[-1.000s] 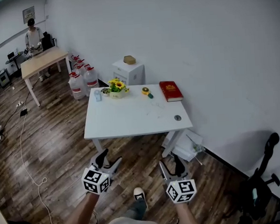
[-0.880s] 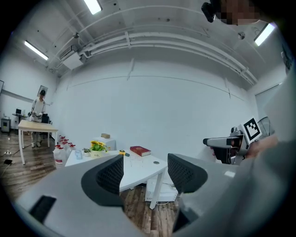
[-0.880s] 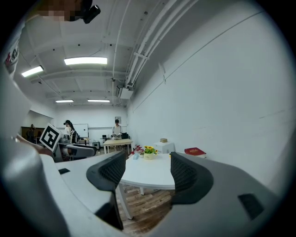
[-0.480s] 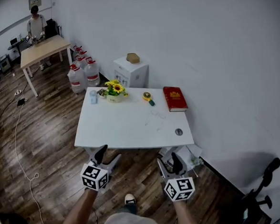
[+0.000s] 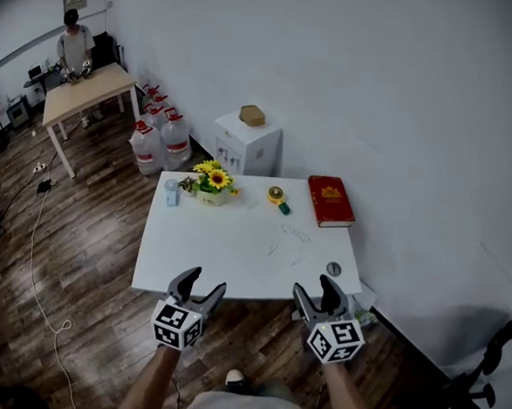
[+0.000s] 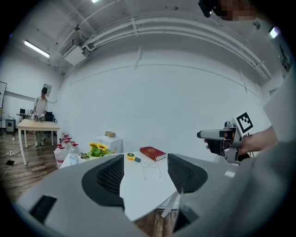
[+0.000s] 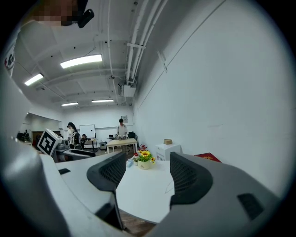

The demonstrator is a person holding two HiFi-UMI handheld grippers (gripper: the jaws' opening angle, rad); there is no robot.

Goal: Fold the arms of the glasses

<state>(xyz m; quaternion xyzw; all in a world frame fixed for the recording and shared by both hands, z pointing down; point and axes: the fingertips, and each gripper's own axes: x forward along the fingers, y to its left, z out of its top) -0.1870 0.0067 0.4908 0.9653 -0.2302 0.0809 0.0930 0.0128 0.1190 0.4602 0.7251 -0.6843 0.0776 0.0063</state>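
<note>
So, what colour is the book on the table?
The book is red; the head view shows it best.

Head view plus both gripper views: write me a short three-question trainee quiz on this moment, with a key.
1. True or false: the left gripper is shut on the glasses.
2. The glasses lie on: A) the white table B) the red book C) the wooden floor.
3. Fill in: the left gripper and the right gripper both stand ____, holding nothing.
Key: 1 false; 2 A; 3 open.
</note>
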